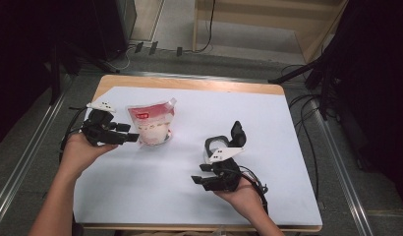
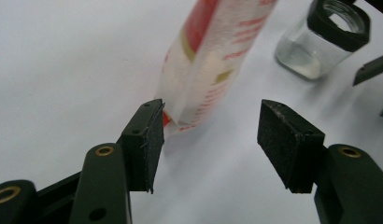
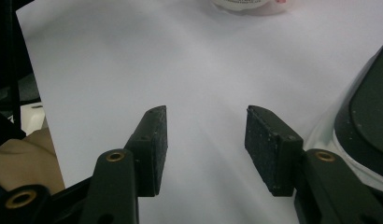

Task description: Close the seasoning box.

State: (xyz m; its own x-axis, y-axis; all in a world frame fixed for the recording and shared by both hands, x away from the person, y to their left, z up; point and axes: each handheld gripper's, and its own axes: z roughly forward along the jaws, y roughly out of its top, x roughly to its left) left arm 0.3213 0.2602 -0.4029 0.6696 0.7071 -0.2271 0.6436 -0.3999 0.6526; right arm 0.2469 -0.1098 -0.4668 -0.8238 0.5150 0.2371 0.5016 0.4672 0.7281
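Note:
A red and white pouch [image 1: 150, 123] stands on the white sheet, left of the middle. My left gripper [image 1: 130, 132] is just to its left, pointing at it. In the left gripper view this gripper [image 2: 210, 116] is open, and the pouch's [image 2: 213, 60] bottom corner sits by the left pad [image 2: 150, 144] without being pressed. A glass jar [image 1: 216, 146] with a black flip lid stands near the middle, also seen as the jar [image 2: 320, 42] beyond the pouch. My right gripper [image 1: 198, 173] lies in front of the jar, open, pointing left. Nothing is between the right gripper's [image 3: 206, 119] pads; the jar [image 3: 367, 116] is right beside it.
A white sheet [image 1: 189, 201] covers most of the wooden table [image 1: 189, 83]. Cables and dark stands lie on the floor around the table. The sheet's near left edge [image 3: 40, 107] shows in the right gripper view, with part of a person's arm [image 3: 21, 154] beyond it.

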